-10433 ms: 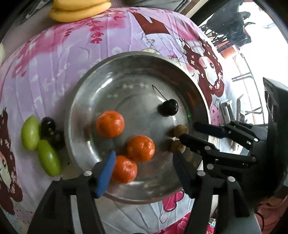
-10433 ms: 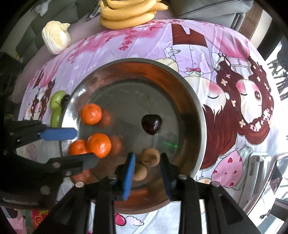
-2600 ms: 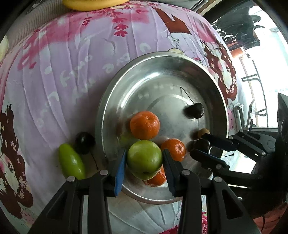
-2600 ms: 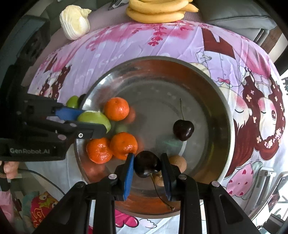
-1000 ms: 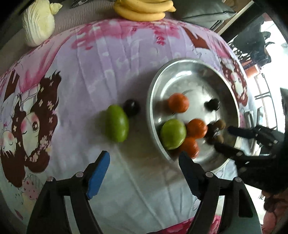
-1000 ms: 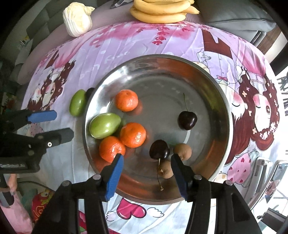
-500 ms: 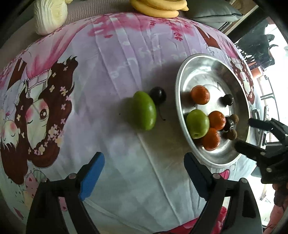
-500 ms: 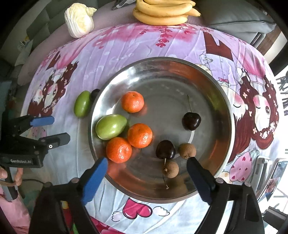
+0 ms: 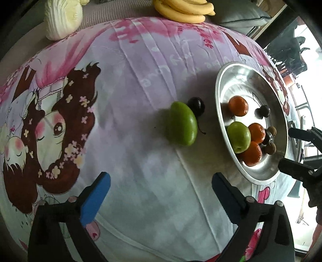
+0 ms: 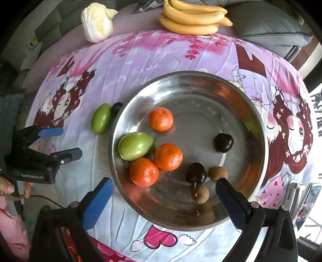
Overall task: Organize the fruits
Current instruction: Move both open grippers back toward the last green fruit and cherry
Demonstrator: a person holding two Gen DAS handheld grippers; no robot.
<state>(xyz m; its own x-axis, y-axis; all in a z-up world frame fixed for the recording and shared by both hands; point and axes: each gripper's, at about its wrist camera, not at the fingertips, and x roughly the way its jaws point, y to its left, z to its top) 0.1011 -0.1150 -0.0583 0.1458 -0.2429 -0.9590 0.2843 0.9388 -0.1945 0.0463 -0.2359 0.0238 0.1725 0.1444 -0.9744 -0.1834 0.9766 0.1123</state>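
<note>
While both our grippers, left gripper (image 9: 161, 193) and right gripper (image 10: 164, 198), had just been opening wide and empty, we judged the green fruit (image 9: 182, 123) firm, smooth, best pinched across its middle.

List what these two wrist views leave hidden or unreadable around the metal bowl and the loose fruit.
- Cherry outside the bowl: right wrist view, partly behind the bowl rim; left wrist view, the loose green fruit covers its near side.
- Bananas: left wrist view, cut off by the top edge.
- Right claw: left wrist view, body cut by the right edge.
- Longans: left wrist view, too small to count.
</note>
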